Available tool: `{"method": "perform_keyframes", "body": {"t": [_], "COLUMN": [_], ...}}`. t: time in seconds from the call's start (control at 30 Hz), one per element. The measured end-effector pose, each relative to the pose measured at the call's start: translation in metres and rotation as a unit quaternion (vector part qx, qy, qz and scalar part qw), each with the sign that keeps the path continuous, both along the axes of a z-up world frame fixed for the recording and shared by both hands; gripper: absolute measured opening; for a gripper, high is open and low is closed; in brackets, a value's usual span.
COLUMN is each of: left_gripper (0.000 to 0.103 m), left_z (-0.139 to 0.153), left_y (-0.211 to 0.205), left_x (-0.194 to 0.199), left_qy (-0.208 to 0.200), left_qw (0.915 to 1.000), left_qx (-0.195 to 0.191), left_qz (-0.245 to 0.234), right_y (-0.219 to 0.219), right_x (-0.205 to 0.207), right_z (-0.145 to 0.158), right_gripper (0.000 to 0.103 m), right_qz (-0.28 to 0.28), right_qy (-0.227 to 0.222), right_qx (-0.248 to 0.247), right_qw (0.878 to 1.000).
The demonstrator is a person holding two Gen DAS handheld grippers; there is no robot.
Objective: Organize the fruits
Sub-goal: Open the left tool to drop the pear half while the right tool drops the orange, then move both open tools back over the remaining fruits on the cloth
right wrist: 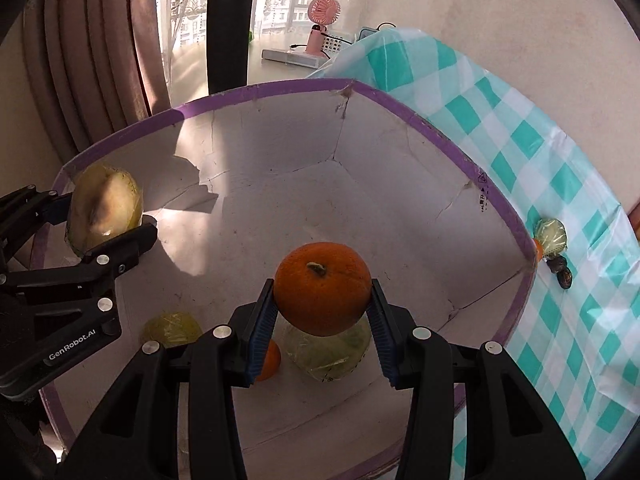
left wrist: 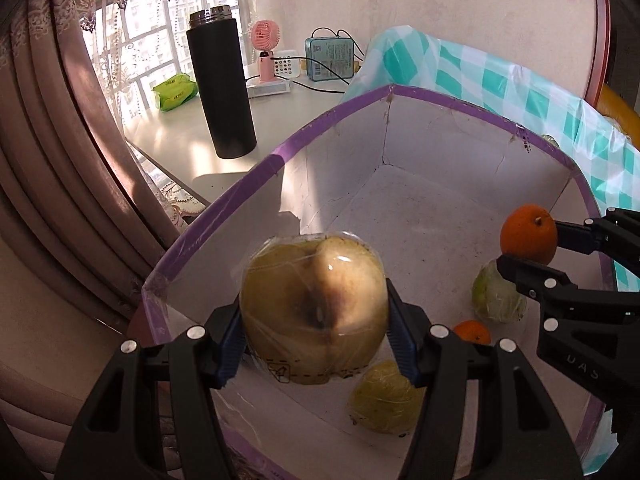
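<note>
Yellow fruit in wrap: a large yellow-brown fruit sealed in clear plastic film, bruised dark around its hollow, is held above the near left part of the box, clear of the floor.
Left gripper: the black two-finger left gripper is clenched on the wrapped fruit, its blue-padded fingers pressed to both flanks; it reaches in over the box's near rim, roughly level.
Orange: a round orange with a short stem hangs above the box's middle, over the fruit lying below.
Right gripper: the black right gripper grasps the orange between blue pads, pointing forward and slightly down into the box; in the left wrist view it enters from the right side.
Box: a white cardboard box with purple-taped rim, creased and torn at the corners, holds both grippers' loads above it.
Fruit already inside: a pale green wrapped fruit, a smaller orange just beside it, and a yellow-green wrapped fruit lie on the box floor.
Cloth: a teal-and-white checked tablecloth lies right of the box, with a small wrapped fruit on it by the box corner.
Behind: a tall black flask and a pink desk fan stand on the white table near the window.
</note>
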State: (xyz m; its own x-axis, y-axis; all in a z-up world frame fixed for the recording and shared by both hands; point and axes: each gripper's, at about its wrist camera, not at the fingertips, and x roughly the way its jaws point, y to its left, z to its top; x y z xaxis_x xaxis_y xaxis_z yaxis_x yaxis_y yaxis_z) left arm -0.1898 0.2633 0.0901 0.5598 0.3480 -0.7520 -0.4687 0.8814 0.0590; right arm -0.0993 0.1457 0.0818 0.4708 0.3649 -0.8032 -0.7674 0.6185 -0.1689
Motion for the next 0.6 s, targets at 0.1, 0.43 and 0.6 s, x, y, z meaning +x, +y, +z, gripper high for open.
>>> {"method": "perform_keyframes", "body": {"t": [0.1,0.43,0.6], "left_gripper": [0.061,0.077,0.079], "left_z": [-0.003,0.001,0.001], "left_y": [-0.003,0.002,0.001], "left_x": [0.002,0.002,0.002], "left_qy": [0.006,-0.006,-0.009], "left_qw": [0.9998,1.0000,0.9999], "left_qx": [0.018,0.002,0.005], "left_qz": [0.000,0.002,0.001], "right_y": [0.010,0.012,0.009], "right_x": [0.000,-0.003,-0.004], "right_z": [-0.016,-0.014,-0.013], "right_gripper": [0.045,0.066,0.066], "right_qz": [0.011,0.011,0.010], "right_qy": [0.009,-0.003,-0.010], "right_qx": [-0.031,-0.037,-0.032], "right_qw": [0.999,0.999,0.999]}}
